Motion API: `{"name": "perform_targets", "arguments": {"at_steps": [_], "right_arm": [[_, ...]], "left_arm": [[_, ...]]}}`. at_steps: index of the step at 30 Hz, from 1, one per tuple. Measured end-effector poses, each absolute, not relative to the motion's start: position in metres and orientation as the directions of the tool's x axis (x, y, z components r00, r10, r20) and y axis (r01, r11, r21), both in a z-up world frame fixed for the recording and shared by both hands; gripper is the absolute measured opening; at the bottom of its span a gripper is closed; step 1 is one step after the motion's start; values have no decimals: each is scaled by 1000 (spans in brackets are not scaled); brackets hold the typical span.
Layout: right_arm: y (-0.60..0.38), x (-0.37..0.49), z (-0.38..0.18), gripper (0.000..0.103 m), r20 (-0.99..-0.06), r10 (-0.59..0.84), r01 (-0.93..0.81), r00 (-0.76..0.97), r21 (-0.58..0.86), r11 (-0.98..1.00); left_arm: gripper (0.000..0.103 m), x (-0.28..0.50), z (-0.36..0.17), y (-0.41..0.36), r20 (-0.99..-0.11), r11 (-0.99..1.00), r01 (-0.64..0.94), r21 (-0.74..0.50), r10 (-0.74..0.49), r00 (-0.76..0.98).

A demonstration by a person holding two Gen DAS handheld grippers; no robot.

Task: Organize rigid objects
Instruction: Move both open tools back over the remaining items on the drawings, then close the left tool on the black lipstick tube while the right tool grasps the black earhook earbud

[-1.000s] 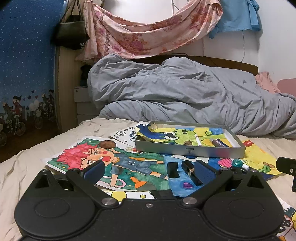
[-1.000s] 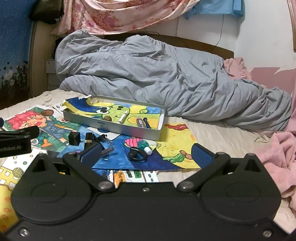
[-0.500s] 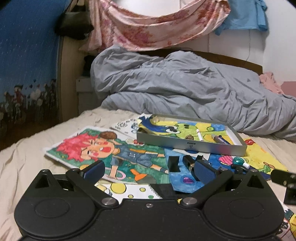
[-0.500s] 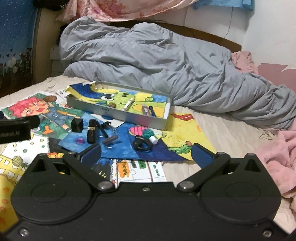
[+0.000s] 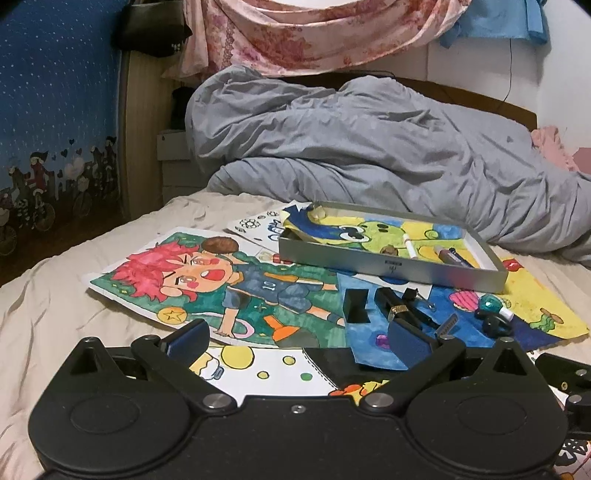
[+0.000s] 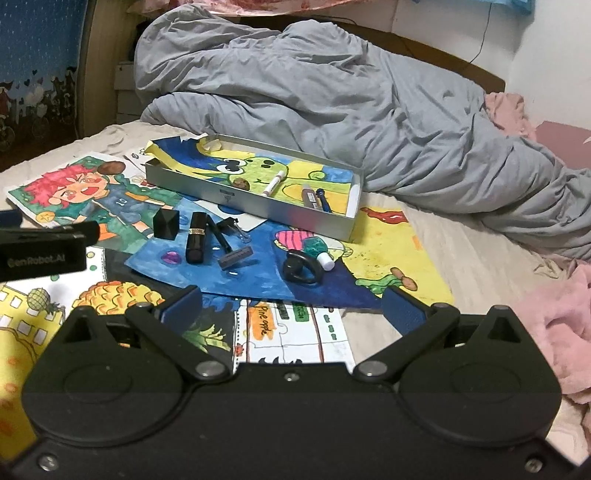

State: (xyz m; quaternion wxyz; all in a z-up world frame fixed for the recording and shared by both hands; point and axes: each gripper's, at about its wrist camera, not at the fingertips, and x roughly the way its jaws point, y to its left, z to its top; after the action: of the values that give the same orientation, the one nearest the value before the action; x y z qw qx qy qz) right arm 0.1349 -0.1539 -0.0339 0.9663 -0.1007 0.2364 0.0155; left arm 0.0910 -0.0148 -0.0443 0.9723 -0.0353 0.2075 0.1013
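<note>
**Small hard items wait loose on the bed**

Beige bedsheet (image 6: 461, 240) carries paper drawings, slippery underfoot for light, stiff pieces: matte black cap (image 6: 166, 224), glossy black lipstick tube (image 6: 195, 238), grey razor (image 6: 235, 257), black rubbery ring (image 6: 300, 267). Grip the tube across its middle. Shallow silver metal tray (image 6: 258, 206) sits toward the duvet. Left gripper (image 5: 295, 338) and right gripper (image 6: 291, 308) gape wide, empty.

A home bedroom: a bed with a rumpled grey duvet (image 5: 369, 155), wooden headboard (image 6: 443, 62), clothes draped on the wall (image 5: 314, 33), and children's coloured drawings (image 5: 221, 280) spread over the sheet
</note>
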Motion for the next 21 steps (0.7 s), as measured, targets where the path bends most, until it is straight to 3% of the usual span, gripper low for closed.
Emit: {"name": "perform_targets", "arguments": {"at_steps": [13, 21], "right_arm": [[-186, 206, -39, 102, -513, 22, -151, 858, -212, 965], [-196, 259, -66, 102, -607, 69, -238, 792, -202, 950]], "left_arm": [[102, 142, -55, -16, -459, 992, -79, -101, 24, 888], [102, 184, -67, -21, -518, 971, 2, -241, -131, 845]]}}
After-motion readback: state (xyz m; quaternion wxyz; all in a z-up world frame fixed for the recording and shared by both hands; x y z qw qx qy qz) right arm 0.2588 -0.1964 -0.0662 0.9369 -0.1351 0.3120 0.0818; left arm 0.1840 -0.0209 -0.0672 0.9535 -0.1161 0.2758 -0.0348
